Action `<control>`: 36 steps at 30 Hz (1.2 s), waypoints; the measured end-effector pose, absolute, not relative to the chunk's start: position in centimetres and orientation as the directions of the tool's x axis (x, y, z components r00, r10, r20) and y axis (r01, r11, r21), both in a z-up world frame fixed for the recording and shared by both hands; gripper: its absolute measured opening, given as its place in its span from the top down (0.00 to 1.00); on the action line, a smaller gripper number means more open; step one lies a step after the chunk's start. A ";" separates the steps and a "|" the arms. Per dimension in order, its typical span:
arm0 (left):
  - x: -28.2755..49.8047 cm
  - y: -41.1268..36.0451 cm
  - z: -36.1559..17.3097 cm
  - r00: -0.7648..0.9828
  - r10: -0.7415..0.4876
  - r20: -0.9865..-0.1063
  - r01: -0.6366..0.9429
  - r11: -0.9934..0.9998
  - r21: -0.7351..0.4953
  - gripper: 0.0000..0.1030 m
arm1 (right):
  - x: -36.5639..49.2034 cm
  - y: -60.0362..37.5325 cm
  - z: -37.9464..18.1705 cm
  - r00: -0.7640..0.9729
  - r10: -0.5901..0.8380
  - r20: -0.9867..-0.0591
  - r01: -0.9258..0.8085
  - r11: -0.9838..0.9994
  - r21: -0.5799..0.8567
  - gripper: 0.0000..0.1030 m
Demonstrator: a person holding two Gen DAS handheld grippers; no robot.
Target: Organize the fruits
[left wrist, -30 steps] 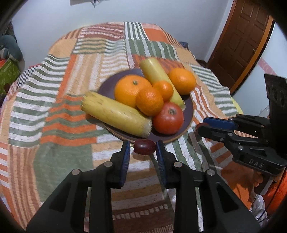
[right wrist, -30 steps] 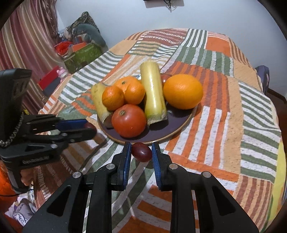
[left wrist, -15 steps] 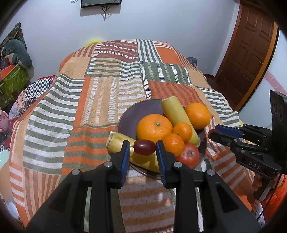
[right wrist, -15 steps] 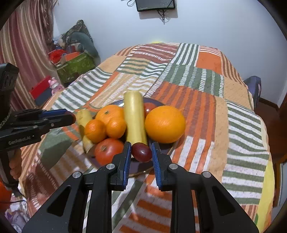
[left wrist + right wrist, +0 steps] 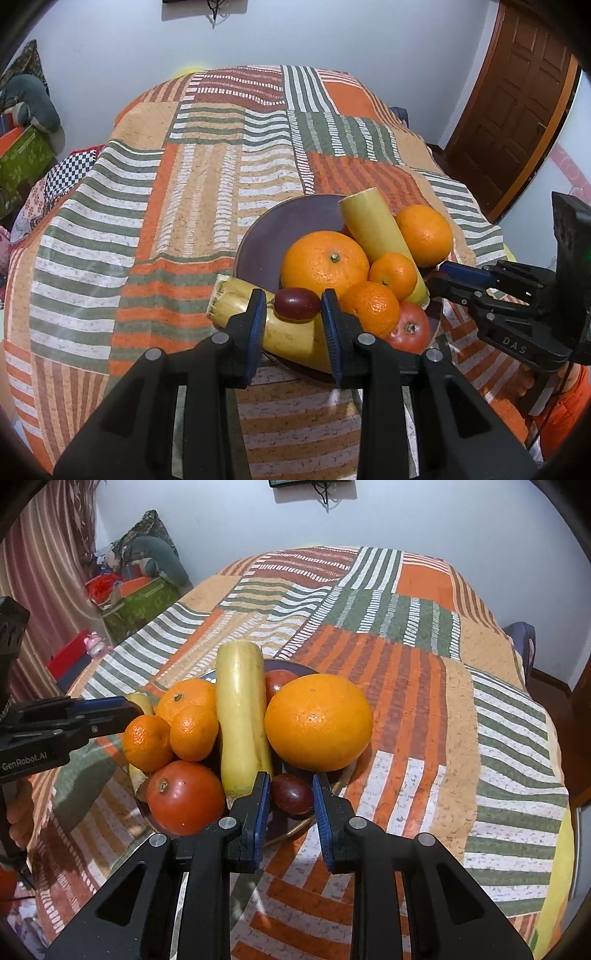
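Note:
A dark purple plate (image 5: 280, 221) on the striped tablecloth holds two big oranges (image 5: 325, 264), two small mandarins (image 5: 371, 308), a tomato (image 5: 406, 328) and two pale yellow corn-like pieces (image 5: 373, 236). My left gripper (image 5: 293, 315) is shut on a dark red grape (image 5: 297, 303), held above the plate's near left edge. My right gripper (image 5: 290, 801) is shut on another dark red grape (image 5: 291, 792), held over the plate's near rim (image 5: 295, 827), in front of the big orange (image 5: 317, 725). Each gripper shows in the other's view (image 5: 458, 282) (image 5: 110, 712).
The patchwork cloth (image 5: 184, 206) covers a rounded table that drops off on all sides. A brown door (image 5: 517, 103) stands at the right. Boxes and soft toys (image 5: 140, 587) lie on the floor at the left, by a curtain.
Both grippers have risen and moved forward with their grapes, from the cloth in front of the plate to above the plate's near edge. The fruit on the plate has not moved.

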State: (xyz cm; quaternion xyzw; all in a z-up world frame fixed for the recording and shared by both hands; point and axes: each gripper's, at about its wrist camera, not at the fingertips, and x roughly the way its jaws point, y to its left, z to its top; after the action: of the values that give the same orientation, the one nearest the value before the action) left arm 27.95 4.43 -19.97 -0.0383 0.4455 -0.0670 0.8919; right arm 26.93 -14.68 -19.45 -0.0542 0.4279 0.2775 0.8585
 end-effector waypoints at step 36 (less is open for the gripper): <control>13.8 3.1 -2.8 0.889 -0.096 -0.448 0.068 0.995 -0.079 0.59 | 16.0 -18.6 -2.4 0.754 0.502 -0.423 -0.509 0.854 0.106 0.56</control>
State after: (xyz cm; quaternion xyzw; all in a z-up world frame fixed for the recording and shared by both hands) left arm 13.84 3.14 -2.84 -0.0304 0.2322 -0.0421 0.9713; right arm 15.97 -18.59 -2.38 -0.0076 0.2237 0.2697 0.9366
